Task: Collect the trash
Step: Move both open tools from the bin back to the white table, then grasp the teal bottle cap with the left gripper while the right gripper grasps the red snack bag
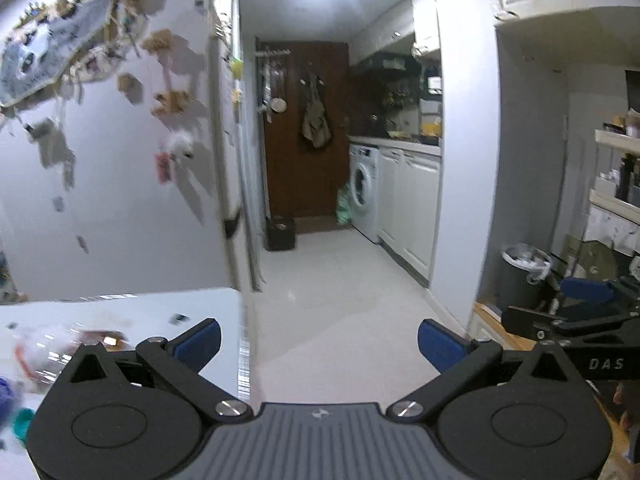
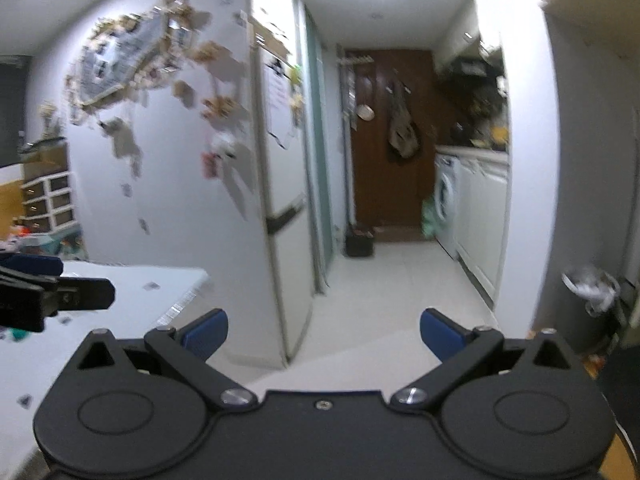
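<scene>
My left gripper [image 1: 319,340] is open and empty, held over the right edge of a white table [image 1: 160,304]. A clear crumpled plastic bottle [image 1: 48,354] with some brown scraps lies on the table just left of the gripper, blurred. A dark trash bin [image 1: 522,280] lined with a white bag stands on the floor at the right; it also shows in the right wrist view [image 2: 588,308]. My right gripper [image 2: 323,330] is open and empty, facing the hallway. The left gripper's side shows at the left edge of the right wrist view [image 2: 48,296].
A white fridge [image 2: 280,200] with magnets and a decorated wall [image 1: 100,140] stand to the left. A hallway with a pale tiled floor [image 1: 340,280] leads to a brown door [image 1: 304,140], a washing machine [image 1: 364,192] and white cabinets. Shelves [image 1: 616,184] stand at the far right.
</scene>
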### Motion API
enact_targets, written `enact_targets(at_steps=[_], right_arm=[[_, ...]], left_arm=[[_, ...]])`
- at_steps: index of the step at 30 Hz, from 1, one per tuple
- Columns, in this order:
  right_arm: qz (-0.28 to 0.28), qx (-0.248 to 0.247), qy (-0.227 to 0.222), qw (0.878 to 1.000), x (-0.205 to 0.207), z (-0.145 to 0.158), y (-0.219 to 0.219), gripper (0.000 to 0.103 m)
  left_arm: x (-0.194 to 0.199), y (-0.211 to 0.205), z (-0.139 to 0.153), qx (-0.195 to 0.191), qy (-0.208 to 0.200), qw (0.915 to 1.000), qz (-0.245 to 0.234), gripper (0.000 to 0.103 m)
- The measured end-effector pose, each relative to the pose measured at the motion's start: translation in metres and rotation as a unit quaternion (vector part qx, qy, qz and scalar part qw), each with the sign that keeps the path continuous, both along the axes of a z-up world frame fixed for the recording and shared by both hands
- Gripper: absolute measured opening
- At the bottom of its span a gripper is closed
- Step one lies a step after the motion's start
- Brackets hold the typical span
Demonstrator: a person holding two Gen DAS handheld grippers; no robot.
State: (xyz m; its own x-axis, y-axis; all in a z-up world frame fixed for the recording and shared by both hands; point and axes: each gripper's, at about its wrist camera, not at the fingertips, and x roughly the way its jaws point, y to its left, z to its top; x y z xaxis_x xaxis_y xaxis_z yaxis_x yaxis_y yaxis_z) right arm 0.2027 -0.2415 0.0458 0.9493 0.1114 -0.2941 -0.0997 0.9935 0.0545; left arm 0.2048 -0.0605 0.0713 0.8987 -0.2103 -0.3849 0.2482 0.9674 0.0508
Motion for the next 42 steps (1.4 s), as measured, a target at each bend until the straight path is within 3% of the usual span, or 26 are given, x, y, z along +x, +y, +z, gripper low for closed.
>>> enact_targets(at_steps=[13, 22, 27, 37, 42], right_arm=[[0.091, -0.012, -0.017, 0.996, 0.037, 0.023, 0.112, 0.103], [0.148, 0.016, -0.016, 0.989, 0.065, 0.026, 0.163, 0.103], [0.180, 0.023, 0.008, 0.983, 0.082, 0.024, 0.187, 0.103], [0.207, 0.022, 0.036, 0.977, 0.137, 0.027, 0.254, 0.103], [0.223, 0.031, 0.061, 0.972, 0.169, 0.019, 0.288, 0.084]], left_arm=[[0.012, 0.142, 0.007, 0.010, -0.006, 0.9954, 0.095, 0.103], [0.039, 0.227, -0.036, -0.008, 0.019, 0.9875, 0.157, 0.103], [0.053, 0.258, -0.059, -0.027, 0.051, 0.9871, 0.150, 0.103], [0.052, 0.296, -0.073, -0.028, 0.073, 0.9888, 0.127, 0.102], [0.056, 0.312, -0.078, -0.045, 0.077, 0.9910, 0.099, 0.090]])
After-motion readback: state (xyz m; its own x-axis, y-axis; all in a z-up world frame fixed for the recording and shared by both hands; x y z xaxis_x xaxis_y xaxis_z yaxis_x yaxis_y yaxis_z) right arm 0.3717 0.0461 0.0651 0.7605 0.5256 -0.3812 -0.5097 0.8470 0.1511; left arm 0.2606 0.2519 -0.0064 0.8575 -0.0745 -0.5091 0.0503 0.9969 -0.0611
